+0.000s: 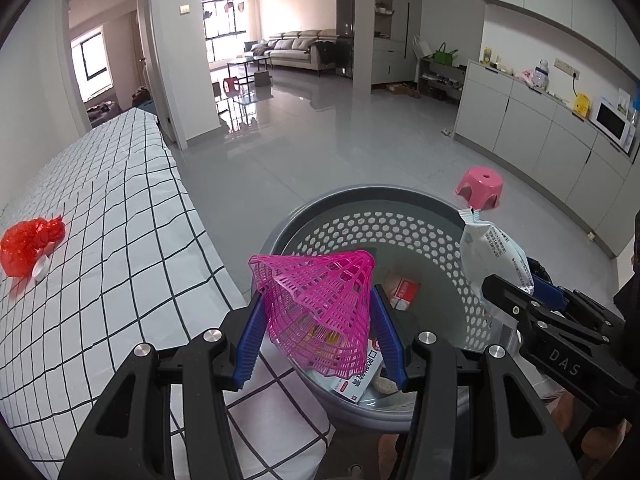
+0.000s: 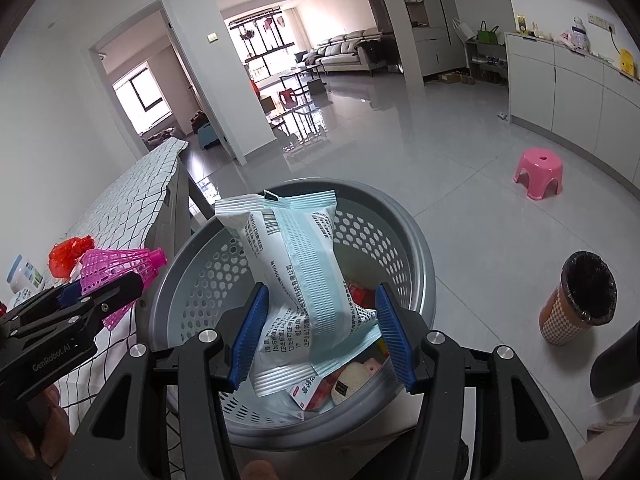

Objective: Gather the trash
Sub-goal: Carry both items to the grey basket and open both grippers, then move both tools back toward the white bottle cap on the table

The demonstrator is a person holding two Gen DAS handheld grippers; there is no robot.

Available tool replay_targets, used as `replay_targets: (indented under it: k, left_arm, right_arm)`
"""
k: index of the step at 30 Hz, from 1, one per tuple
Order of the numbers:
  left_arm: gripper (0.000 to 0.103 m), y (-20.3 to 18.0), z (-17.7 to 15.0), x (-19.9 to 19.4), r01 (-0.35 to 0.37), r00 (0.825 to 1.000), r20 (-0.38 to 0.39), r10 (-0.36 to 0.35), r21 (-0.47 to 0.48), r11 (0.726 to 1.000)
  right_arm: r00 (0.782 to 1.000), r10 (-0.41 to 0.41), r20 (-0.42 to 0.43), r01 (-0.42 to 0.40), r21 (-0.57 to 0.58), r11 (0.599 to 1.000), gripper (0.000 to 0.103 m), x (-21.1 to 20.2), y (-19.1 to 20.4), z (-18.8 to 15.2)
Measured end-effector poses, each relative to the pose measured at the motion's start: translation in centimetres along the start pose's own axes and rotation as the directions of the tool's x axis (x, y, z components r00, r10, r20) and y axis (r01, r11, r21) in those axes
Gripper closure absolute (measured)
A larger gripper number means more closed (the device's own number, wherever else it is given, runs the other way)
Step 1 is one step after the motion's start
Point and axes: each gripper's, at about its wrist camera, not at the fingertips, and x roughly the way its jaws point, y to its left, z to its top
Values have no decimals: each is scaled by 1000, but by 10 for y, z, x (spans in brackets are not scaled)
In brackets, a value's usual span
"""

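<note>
A: What is the left tool (image 1: 320,320) doing?
B: It pinches a pink shuttlecock (image 1: 320,308) between its blue pads, low in the middle of the left view, over the near rim of the basket (image 1: 352,208).
A: And the right tool (image 2: 320,332)?
B: Its pads press on a pale packet (image 2: 296,276), printed with text and a barcode. The packet stands upright over the basket, bottom centre of the right view.
A: What is in the basket?
B: It is grey with a perforated wall. At the bottom lie a red-and-white box (image 1: 404,292), another printed box (image 2: 308,394), and a beige soft lump (image 2: 350,380); I cannot tell what that is.
A: Around it?
B: At the left of the left view, a surface (image 1: 100,260) under a checked cloth, with a crumpled red bag (image 1: 28,244) and a white cap (image 1: 40,270) beside it. On the floor, a pink stool (image 2: 538,174) at upper right, and a checkered bin (image 2: 576,300) with a black liner at the right edge.
</note>
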Motion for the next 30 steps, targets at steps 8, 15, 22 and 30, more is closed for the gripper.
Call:
replay_targets:
  k: [8, 15, 22, 30]
  left_arm:
    - [50, 0, 4, 6, 18, 1000, -1, -18, -7, 1000]
    - [37, 4, 3, 4, 15, 1000, 12, -14, -29, 999]
    - [36, 6, 1, 3, 1, 1000, 7, -1, -36, 999]
    - [34, 2, 0, 1, -5, 1000, 4, 5, -26, 1000]
  right_arm:
    - [1000, 1, 6, -1, -10, 1000, 49, 4, 4, 8]
    - [1000, 1, 17, 0, -31, 1000, 48, 3, 5, 12]
    - [1000, -4, 16, 4, -29, 1000, 38, 3, 4, 10]
    - [1000, -6, 8, 6, -29, 1000, 38, 4, 6, 7]
